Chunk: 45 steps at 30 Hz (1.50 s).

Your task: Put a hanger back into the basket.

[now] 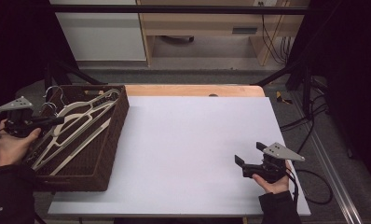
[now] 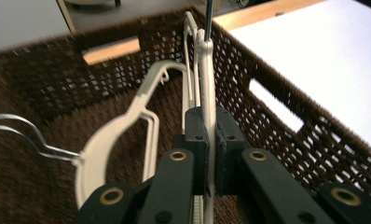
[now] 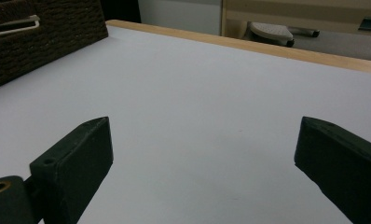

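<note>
On the white table (image 1: pixel 193 140), a brown basket (image 1: pixel 113 140) sits at the left. The left gripper (image 2: pixel 210 135) pinches a white hanger (image 2: pixel 207 84). Its hook could catch the other hangers (image 2: pixel 113 140) when lifted; the right gripper (image 3: pixel 202 154) rests spread open.

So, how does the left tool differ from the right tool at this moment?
The left tool is shut on a white hanger; the right tool is open with nothing between its jaws. The left tool reaches into the brown woven basket at the table's left edge; the right tool sits over the bare white table near its right edge. Both are black, two-jawed and hand-held.
</note>
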Tool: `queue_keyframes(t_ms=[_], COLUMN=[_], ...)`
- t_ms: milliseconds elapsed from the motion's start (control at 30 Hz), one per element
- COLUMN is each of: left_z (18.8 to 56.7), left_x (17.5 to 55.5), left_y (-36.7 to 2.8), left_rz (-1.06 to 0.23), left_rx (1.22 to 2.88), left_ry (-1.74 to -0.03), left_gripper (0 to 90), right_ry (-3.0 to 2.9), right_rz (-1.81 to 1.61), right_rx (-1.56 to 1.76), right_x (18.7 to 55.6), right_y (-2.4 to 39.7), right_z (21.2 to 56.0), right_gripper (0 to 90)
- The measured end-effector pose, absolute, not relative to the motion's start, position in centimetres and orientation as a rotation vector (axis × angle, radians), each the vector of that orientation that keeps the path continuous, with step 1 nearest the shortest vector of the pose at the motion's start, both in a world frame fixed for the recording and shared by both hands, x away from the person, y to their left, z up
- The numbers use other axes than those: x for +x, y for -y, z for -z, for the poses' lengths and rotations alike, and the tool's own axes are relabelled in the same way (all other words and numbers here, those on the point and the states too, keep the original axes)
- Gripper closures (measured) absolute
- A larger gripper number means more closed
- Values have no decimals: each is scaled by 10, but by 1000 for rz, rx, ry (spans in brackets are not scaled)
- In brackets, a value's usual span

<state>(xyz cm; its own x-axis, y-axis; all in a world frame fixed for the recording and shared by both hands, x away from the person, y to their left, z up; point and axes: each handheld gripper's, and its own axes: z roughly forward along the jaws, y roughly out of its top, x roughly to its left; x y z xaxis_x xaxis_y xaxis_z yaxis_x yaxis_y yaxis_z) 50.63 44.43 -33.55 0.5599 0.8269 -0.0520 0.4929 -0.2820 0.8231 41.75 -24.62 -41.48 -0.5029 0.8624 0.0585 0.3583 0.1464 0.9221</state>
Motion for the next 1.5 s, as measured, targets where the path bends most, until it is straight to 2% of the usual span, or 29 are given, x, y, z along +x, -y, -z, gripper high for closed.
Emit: queue_keyframes(t_ms=[400,633,700,833,967,1100,1233,1400,1500], left_z=[372,373,367,356,338,324,318,322,330], left_x=[509,508,503,491,474,455,437,425,421], left_y=[-439,-440,-442,-443,-438,-423,-403,-373,-353], left_rz=[-402,-494,-548,-620,-671,-726,-725,-678,-644], left_rx=[1911,1928,1899,1857,1757,1676,1607,1574,1572], left_ry=[-1204,-1346,-1383,-1399,-1341,-1233,-1115,-1025,-1001], left_gripper=[854,807,724,650,584,430,313,124,72], right_ry=[-1938,-1940,-1940,-1937,-1943,-1941,-1925,-1925,-1918], right_rz=[-1338,-1334,-1336,-1337,-1332,-1336,-1354,-1362,-1366], right_rx=[1158,1165,1165,1167,1163,1158,1170,1168,1172], right_x=[417,417,417,417,418,417,416,416,416], right_y=[245,245,245,245,244,246,248,250,251], right_z=[414,414,414,414,415,415,414,413,413], right_gripper=[47,47,47,47,47,47,47,47,47])
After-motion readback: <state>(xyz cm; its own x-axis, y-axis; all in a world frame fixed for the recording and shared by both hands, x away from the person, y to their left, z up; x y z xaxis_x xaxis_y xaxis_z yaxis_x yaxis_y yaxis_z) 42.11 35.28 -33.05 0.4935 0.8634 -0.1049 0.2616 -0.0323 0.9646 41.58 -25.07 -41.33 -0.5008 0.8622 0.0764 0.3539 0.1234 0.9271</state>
